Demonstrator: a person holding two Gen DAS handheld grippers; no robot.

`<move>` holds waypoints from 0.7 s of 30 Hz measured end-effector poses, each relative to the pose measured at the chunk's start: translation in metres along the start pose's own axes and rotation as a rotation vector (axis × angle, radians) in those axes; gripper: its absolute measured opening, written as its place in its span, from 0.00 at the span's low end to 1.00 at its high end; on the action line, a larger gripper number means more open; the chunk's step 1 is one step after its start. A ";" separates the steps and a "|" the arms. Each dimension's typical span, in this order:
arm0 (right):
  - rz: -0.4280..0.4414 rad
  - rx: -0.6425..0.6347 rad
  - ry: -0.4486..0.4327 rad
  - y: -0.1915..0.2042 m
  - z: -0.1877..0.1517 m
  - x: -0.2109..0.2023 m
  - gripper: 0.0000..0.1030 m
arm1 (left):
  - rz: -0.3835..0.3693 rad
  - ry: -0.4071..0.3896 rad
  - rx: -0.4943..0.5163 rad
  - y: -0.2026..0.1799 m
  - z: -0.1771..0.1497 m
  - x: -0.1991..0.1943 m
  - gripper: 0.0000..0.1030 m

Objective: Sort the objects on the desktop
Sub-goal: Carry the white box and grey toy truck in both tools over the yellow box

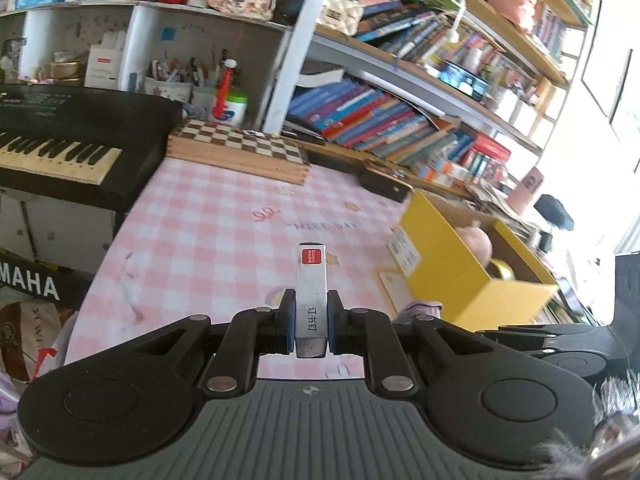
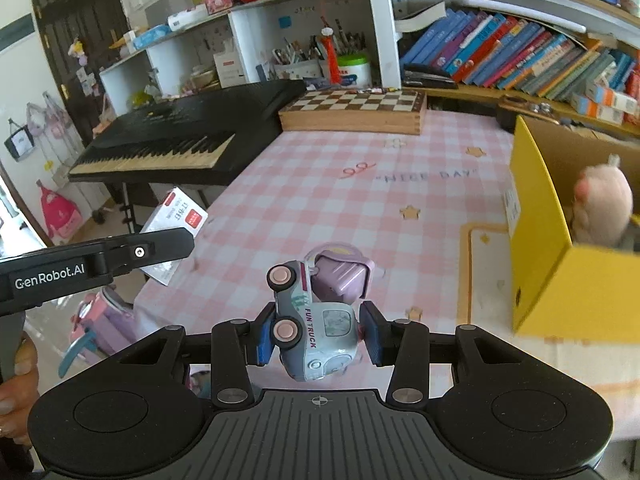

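Note:
My left gripper [image 1: 311, 312] is shut on a slim white box of staples [image 1: 311, 280] with a red label, held above the pink checked tablecloth [image 1: 208, 216]. The same staple box [image 2: 176, 224] shows at the left of the right wrist view, in front of the left gripper's black body [image 2: 100, 264]. My right gripper [image 2: 318, 330] is shut on a pale blue toy truck [image 2: 316, 332] with pink wheels and a lilac bin, tilted on its side above the cloth. The open yellow cardboard box [image 1: 460, 264] stands at the right; a pink plush toy [image 2: 600, 200] lies inside it.
A wooden chessboard box [image 2: 356, 112] sits at the far end of the table, a black keyboard [image 2: 176, 140] to the left. Bookshelves [image 1: 400, 120] line the back. A dark case [image 1: 384, 182] lies behind the yellow box. A person's hand [image 2: 16, 380] grips the left tool.

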State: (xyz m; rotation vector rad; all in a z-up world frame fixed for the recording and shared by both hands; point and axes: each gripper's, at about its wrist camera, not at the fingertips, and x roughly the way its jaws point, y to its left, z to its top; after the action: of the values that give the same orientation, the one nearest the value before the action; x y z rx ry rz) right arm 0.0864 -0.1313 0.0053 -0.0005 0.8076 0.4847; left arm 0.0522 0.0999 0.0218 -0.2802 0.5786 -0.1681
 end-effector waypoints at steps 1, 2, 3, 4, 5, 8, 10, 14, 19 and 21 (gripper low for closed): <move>-0.004 0.008 -0.001 0.002 -0.004 -0.003 0.41 | -0.008 0.003 0.009 -0.001 -0.002 -0.004 0.13; -0.008 0.017 -0.003 0.004 -0.009 -0.006 0.41 | -0.016 0.006 0.017 -0.002 -0.005 -0.007 0.13; -0.013 0.026 -0.005 0.006 -0.013 -0.009 0.41 | -0.026 0.010 0.024 -0.003 -0.008 -0.011 0.13; -0.017 0.034 -0.006 0.008 -0.017 -0.012 0.41 | -0.034 0.013 0.029 -0.004 -0.010 -0.014 0.13; -0.024 0.041 -0.007 0.010 -0.020 -0.014 0.41 | -0.043 0.016 0.034 -0.005 -0.012 -0.017 0.13; -0.042 0.060 -0.013 0.013 -0.033 -0.023 0.41 | -0.071 0.029 0.049 -0.008 -0.019 -0.022 0.13; -0.057 0.078 -0.018 0.014 -0.040 -0.030 0.41 | -0.095 0.043 0.060 -0.011 -0.023 -0.024 0.13; -0.100 0.122 -0.032 0.008 -0.053 -0.043 0.41 | -0.149 0.064 0.097 -0.022 -0.029 -0.024 0.13; -0.158 0.176 -0.047 0.000 -0.065 -0.059 0.41 | -0.217 0.080 0.142 -0.040 -0.033 -0.020 0.13; -0.183 0.200 -0.054 -0.005 -0.070 -0.065 0.41 | -0.243 0.091 0.160 -0.048 -0.035 -0.018 0.13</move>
State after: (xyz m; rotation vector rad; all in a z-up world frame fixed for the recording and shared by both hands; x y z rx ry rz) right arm 0.0020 -0.1751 0.0009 0.1227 0.7920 0.2293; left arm 0.0147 0.0509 0.0180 -0.1871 0.6164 -0.4622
